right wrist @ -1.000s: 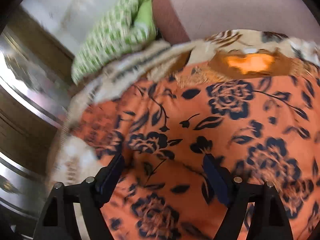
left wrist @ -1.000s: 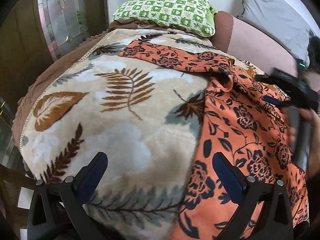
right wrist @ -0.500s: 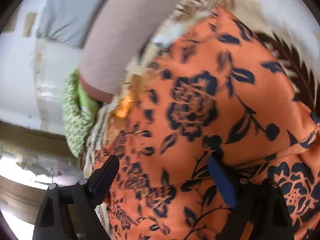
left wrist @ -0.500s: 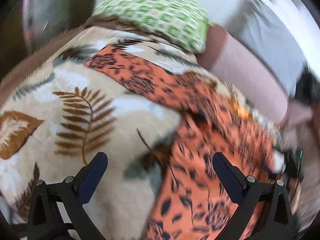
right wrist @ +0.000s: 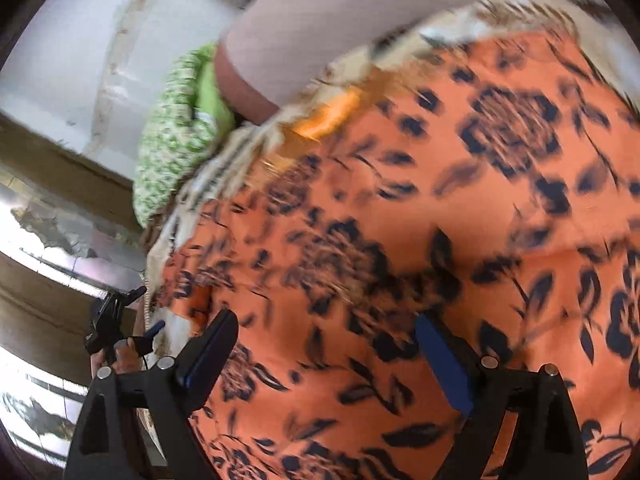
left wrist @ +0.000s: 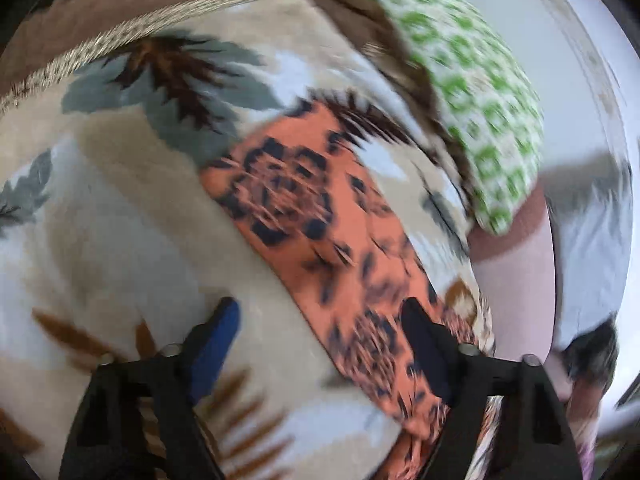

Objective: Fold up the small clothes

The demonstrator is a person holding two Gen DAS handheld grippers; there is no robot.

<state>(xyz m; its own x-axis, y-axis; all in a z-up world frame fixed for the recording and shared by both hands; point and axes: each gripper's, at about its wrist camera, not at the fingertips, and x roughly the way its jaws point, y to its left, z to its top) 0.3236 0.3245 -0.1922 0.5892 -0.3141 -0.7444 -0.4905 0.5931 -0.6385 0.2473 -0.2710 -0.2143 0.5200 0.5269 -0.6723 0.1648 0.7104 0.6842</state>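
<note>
An orange garment with dark blue flowers [left wrist: 320, 216] lies spread on a leaf-patterned blanket [left wrist: 120, 216]. In the left wrist view its narrow far end runs between my fingers. My left gripper [left wrist: 320, 336] is open and empty, low over that edge. In the right wrist view the garment [right wrist: 440, 240] fills most of the frame. My right gripper [right wrist: 326, 346] is open and empty just above the cloth. The left gripper [right wrist: 120, 328] shows small at the far left in the right wrist view. Both views are blurred.
A green and white patterned pillow [left wrist: 472, 80] lies at the head of the bed, also in the right wrist view [right wrist: 176, 144]. A pink-brown cushion [right wrist: 340, 24] and a white wall [right wrist: 80, 40] stand behind it. A metal frame [right wrist: 48, 240] runs along the bed's side.
Both grippers have swung sharply. The left one moved forward toward the garment's far end near the pillow. The right one turned over the orange cloth. Both stayed open.
</note>
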